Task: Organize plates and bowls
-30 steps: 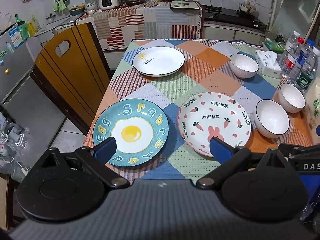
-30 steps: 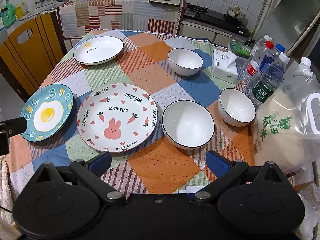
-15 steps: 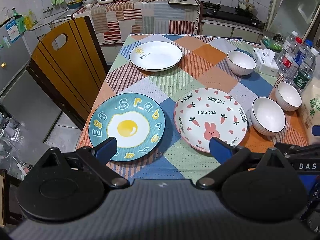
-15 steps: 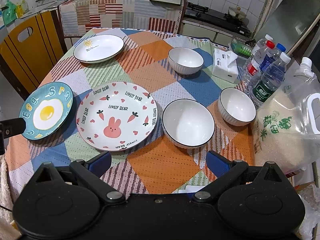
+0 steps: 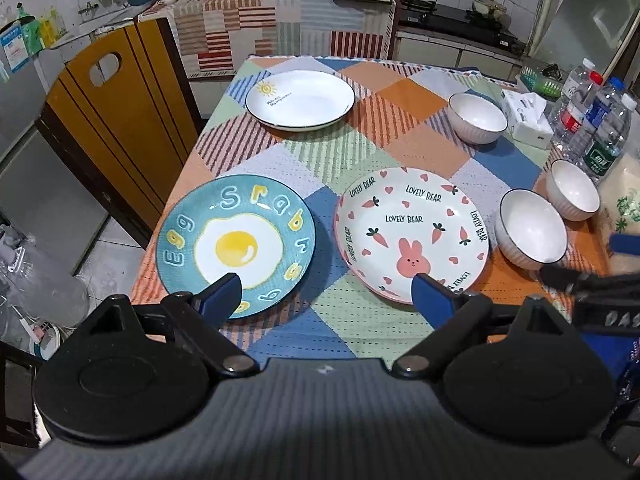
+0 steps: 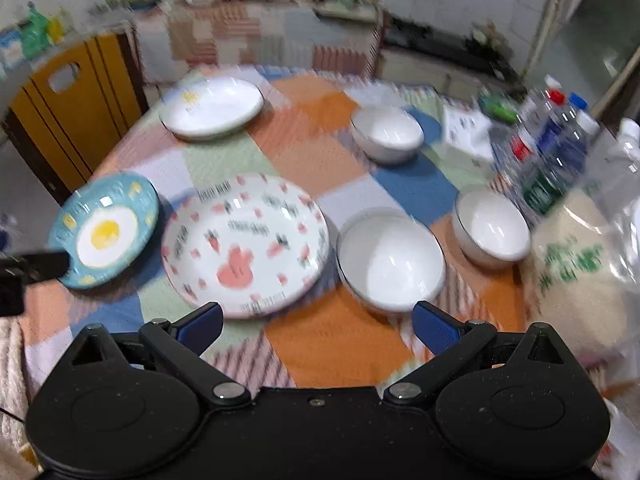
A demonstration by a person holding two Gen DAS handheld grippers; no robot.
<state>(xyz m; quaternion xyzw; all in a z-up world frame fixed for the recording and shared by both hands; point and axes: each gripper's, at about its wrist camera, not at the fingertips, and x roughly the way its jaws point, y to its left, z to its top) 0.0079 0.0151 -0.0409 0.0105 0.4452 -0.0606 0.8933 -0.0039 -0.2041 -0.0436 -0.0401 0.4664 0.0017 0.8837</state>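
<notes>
A teal fried-egg plate (image 5: 236,240) and a white rabbit-and-carrot plate (image 5: 412,232) lie side by side at the near edge of the patchwork tablecloth (image 5: 320,156). A white sun plate (image 5: 300,98) sits at the far left. Three white bowls (image 5: 476,118) (image 5: 532,226) (image 5: 574,190) stand on the right. My left gripper (image 5: 326,288) hovers over the gap between the two near plates, its jaws closing with nothing between them. My right gripper (image 6: 316,316) hangs open and empty between the rabbit plate (image 6: 244,244) and the nearest bowl (image 6: 390,260).
Water bottles (image 5: 596,120), a tissue box (image 5: 524,114) and a bag of rice (image 6: 580,272) crowd the table's right edge. A folded wooden board (image 5: 120,112) leans beside the left edge. A cloth-covered counter (image 5: 280,20) runs behind the table.
The left gripper's fingers have drawn slightly closer together, and the plates have slid up and left in its view. The right wrist view has become blurred, with the table a little lower in frame.
</notes>
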